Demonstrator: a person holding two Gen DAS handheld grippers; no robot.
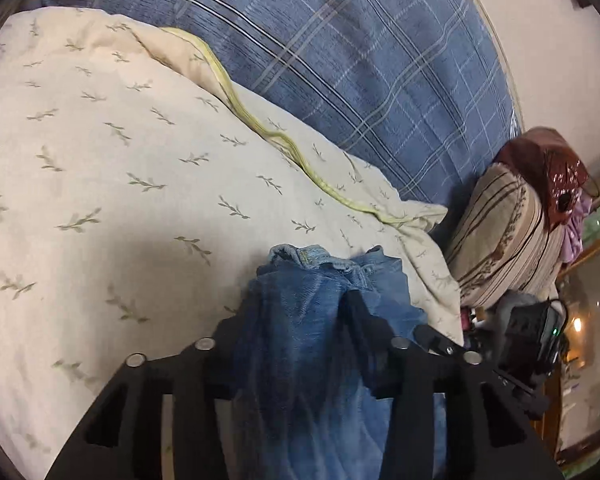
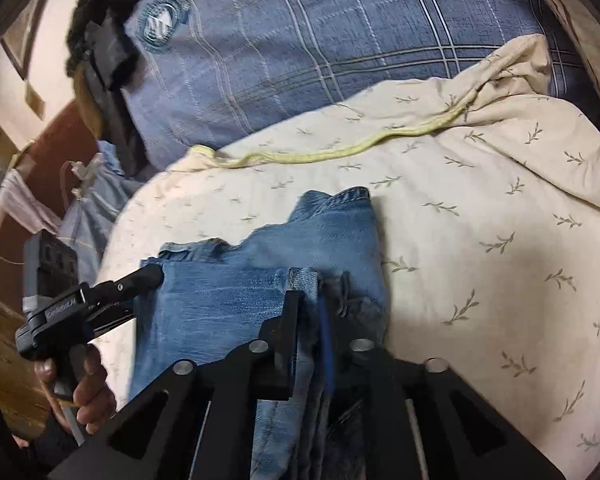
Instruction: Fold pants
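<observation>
Blue jeans (image 2: pixel 236 292) lie folded on a cream leaf-print duvet (image 2: pixel 480 216), with the hem ends (image 2: pixel 340 200) toward the far side. My right gripper (image 2: pixel 316 296) is shut on the jeans at their right edge, and a denim band with a belt loop is pinched between its narrow-set fingers. My left gripper (image 2: pixel 140 292) grips the left edge, one finger above the cloth and one below. In the left wrist view, bunched denim (image 1: pixel 300 320) fills the space between the left gripper's (image 1: pixel 300 300) fingers. One of the right gripper's fingers (image 1: pixel 432 340) shows at the jeans' right side.
A person in a blue plaid shirt (image 2: pixel 300 40) stands across the bed, and a hand (image 2: pixel 84 392) holds the left gripper's handle. A striped pillow (image 1: pixel 504 236) with dark red cloth on it (image 1: pixel 548 168) sits beyond the duvet's corner. A yellow seam (image 1: pixel 260 128) runs along the duvet's edge.
</observation>
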